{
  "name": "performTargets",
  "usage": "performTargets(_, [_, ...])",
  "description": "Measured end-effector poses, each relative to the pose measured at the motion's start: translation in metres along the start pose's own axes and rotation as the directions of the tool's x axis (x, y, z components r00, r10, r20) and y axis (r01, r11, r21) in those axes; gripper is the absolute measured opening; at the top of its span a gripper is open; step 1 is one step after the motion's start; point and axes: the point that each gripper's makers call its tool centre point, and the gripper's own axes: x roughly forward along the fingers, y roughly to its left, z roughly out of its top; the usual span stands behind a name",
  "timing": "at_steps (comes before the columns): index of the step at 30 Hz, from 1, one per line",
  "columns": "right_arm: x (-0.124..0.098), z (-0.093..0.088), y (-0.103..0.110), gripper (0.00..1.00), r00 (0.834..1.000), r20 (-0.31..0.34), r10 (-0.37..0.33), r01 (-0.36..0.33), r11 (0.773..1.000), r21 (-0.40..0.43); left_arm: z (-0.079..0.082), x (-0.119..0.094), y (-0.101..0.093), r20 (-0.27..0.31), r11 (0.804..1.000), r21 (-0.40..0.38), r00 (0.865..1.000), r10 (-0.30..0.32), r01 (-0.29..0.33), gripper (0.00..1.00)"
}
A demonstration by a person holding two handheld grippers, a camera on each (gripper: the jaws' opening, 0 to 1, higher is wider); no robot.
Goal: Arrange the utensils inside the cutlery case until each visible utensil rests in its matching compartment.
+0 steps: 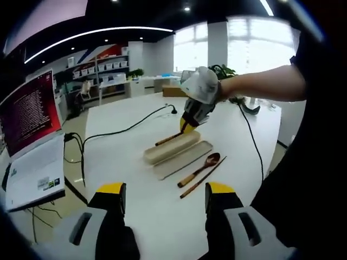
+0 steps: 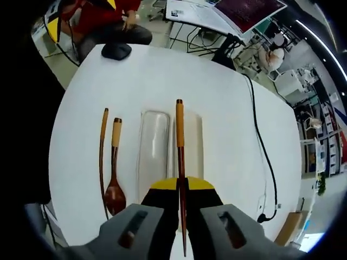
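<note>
Centrally in the right gripper view, left to right: loose chopstick (image 2: 102, 146), dark wood with a tan tip; wooden spoon (image 2: 114, 179), bowl toward frame bottom; clear lid (image 2: 153, 149); cutlery case (image 2: 194, 146). Right gripper (image 2: 181, 187) pinches a second chopstick (image 2: 179, 141) over the case. Left gripper view: left gripper (image 1: 165, 192) jaws spread, holding nothing, low centre; white table (image 1: 124, 162); laptop (image 1: 32, 146) at left

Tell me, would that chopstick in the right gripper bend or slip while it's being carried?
The chopstick looks like thin wood, so probably stiff and light. The right gripper pinches it near one end, above the case, so it may pivot or slip. It looks slim and rounded, so it would likely roll if dropped on the table.
</note>
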Motion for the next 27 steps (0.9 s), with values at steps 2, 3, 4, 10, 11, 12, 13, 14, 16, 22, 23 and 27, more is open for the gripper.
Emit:
performTargets(2, [0.0,0.0,0.0,0.0,1.0,-0.005,-0.004,0.004,1.0,-0.004,0.003,0.003,0.0,-0.004,1.0,0.008,1.0,-0.009,0.009,0.6])
performTargets(3, [-0.001,0.0,-0.001,0.0,1.0,-0.005,-0.009,0.009,1.0,-0.003,0.008,0.003,-0.001,0.006,1.0,0.025,1.0,-0.012,0.012,0.6])
performTargets(4, [-0.002,0.002,-0.002,0.0,1.0,-0.001,-0.014,0.014,1.0,0.001,0.012,0.004,-0.001,0.018,0.999,0.04,1.0,-0.012,0.011,0.6])
performTargets(10, [-0.008,0.009,-0.003,0.0,0.999,0.019,-0.038,0.037,0.999,0.015,0.01,0.008,-0.011,0.023,0.999,0.041,0.999,-0.029,0.028,0.6])
performTargets(11, [-0.008,0.01,-0.002,0.0,0.999,0.019,-0.037,0.037,0.999,0.014,0.009,0.009,-0.013,0.023,0.999,0.04,0.999,-0.035,0.034,0.6])
performTargets(12, [-0.007,0.01,-0.001,0.0,0.999,0.017,-0.036,0.035,0.999,0.008,0.008,0.008,-0.016,0.024,0.998,0.034,0.999,-0.044,0.043,0.6])
performTargets(13, [-0.007,0.011,0.0,0.0,0.999,0.014,-0.033,0.033,0.999,0.001,0.007,0.008,-0.017,0.022,0.998,0.027,0.998,-0.05,0.05,0.6])
performTargets(14, [-0.007,0.011,0.0,0.0,0.999,0.01,-0.033,0.033,0.999,-0.004,0.006,0.008,-0.017,0.02,0.998,0.027,0.998,-0.051,0.051,0.6])
performTargets(16, [-0.007,0.012,0.0,0.0,0.999,0.009,-0.035,0.035,0.999,-0.004,0.005,0.005,-0.015,0.02,0.999,0.025,0.999,-0.043,0.042,0.6])
performTargets(22, [-0.008,0.014,-0.001,0.0,0.999,0.009,-0.038,0.038,0.999,-0.015,0.005,0.002,-0.01,0.013,0.999,0.042,0.999,-0.03,0.029,0.6])
performTargets(23, [-0.008,0.014,-0.002,0.0,0.999,0.007,-0.039,0.039,0.999,-0.016,0.008,0.002,-0.011,0.014,0.998,0.055,0.999,-0.03,0.029,0.6])
performTargets(27, [-0.011,0.016,-0.006,0.0,0.999,0.017,-0.049,0.049,0.999,-0.015,0.016,0.001,-0.012,0.044,0.999,0.037,0.999,-0.03,0.029,0.6])
